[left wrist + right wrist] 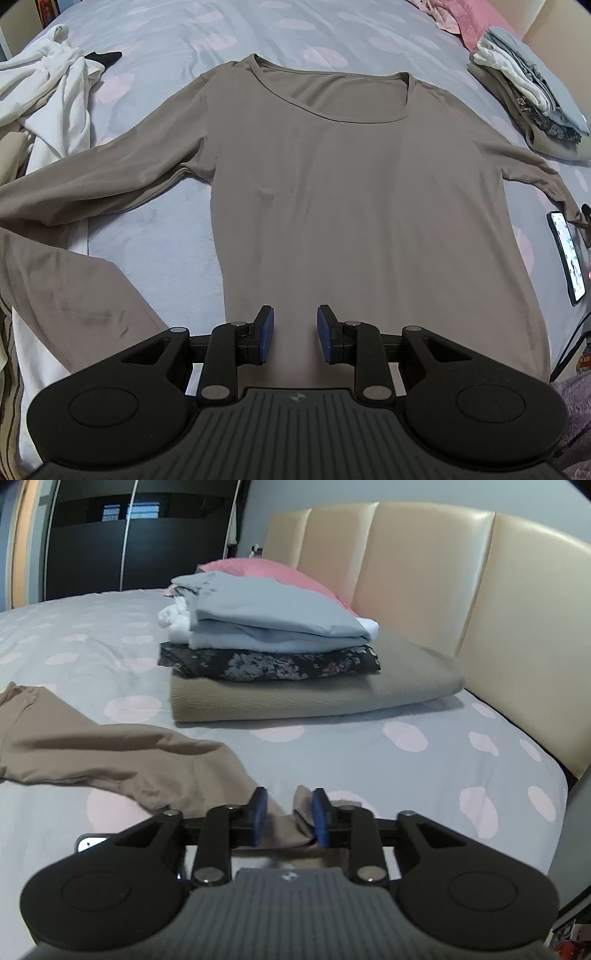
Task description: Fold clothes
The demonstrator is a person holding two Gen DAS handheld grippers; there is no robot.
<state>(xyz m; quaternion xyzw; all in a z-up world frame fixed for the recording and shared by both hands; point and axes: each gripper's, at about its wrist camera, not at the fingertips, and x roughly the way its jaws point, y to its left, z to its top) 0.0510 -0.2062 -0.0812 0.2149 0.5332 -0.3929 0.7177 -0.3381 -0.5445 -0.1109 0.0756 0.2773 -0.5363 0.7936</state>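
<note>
Left wrist view: my left gripper (295,334) hangs over the lower part of the taupe long-sleeved shirt (351,192). Its blue pads (266,334) stand apart, with only the flat cloth visible in the gap below them, and I cannot tell if they touch it. The shirt lies spread face up on the grey bedsheet with pink spots (166,240), its scoop neck at 12 o'clock from the fingers, one sleeve going out to 9 o'clock, the other to 3 o'clock. The cloth is smooth, with only some soft creases. A pile of white clothes (55,92) is at 10 o'clock, a stack of folded clothes (524,96) at 2 o'clock, and a phone (567,254) with lit screen at 3 o'clock.

In the right wrist view, my right gripper (286,819) is at the end of one sleeve (122,760). The crumpled cuff lies between the pads, which are a little apart; the cloth leans on the right pad (319,821) but is not pinched. The sleeve runs away toward 10 o'clock, wrinkled. The folded stack (288,664) sits at 12 o'clock, before the cream headboard (424,572).
</note>
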